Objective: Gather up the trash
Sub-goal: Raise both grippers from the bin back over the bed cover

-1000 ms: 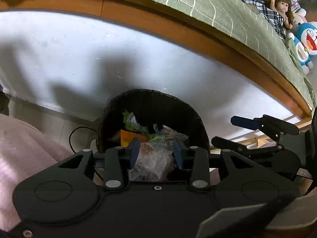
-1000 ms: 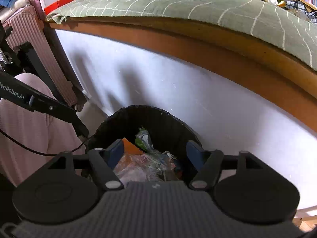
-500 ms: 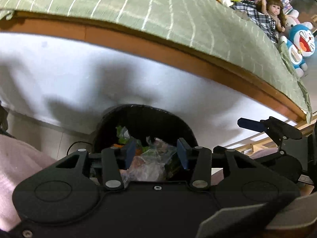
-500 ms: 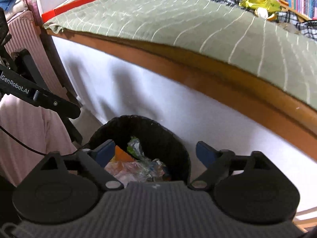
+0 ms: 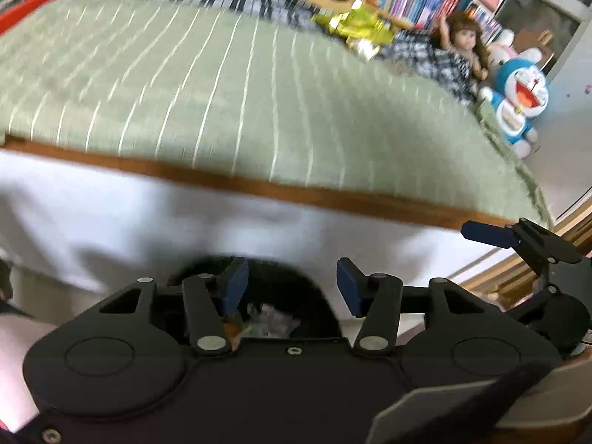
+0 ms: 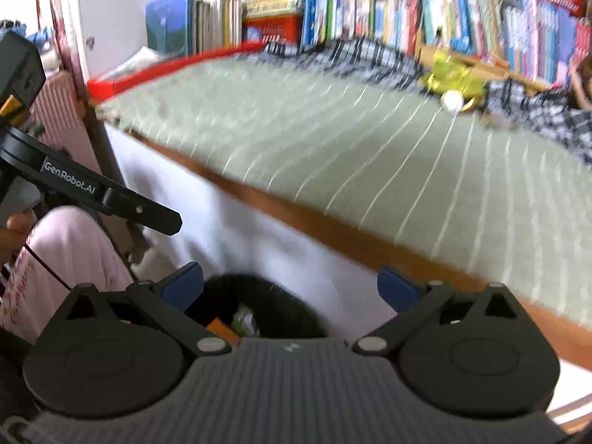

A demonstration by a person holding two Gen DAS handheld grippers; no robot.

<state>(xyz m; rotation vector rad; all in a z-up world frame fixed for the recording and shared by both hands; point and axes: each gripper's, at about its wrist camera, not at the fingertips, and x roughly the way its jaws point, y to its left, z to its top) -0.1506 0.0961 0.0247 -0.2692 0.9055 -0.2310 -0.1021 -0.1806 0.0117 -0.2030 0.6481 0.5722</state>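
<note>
The bed (image 5: 229,85) fills the upper half of both views, its green striped cover running edge to edge, with a checked blanket (image 5: 425,51) bunched along the far side and books (image 6: 370,11) shelved behind. Both pictures are smeared with blur, so fine detail is hard to read.

Low in the middle of each frame sits the black trash bin (image 5: 296,277) on the floor against the bed's white side, with wrappers and an orange scrap (image 6: 222,327) inside. So some trash looks collected already.

What seems left is up on the bed: a yellow-green crumpled wrapper (image 5: 355,26) lies near the blanket, upper centre in the left view and upper right in the right view, with a small white ball (image 6: 453,101) just beside it. That looks like the next pickup, I'd judge.

The left gripper (image 5: 292,283) at bottom centre has its jaws moderately apart and empty. The right gripper (image 6: 290,285) is spread wide, nothing between the pads either.
</note>
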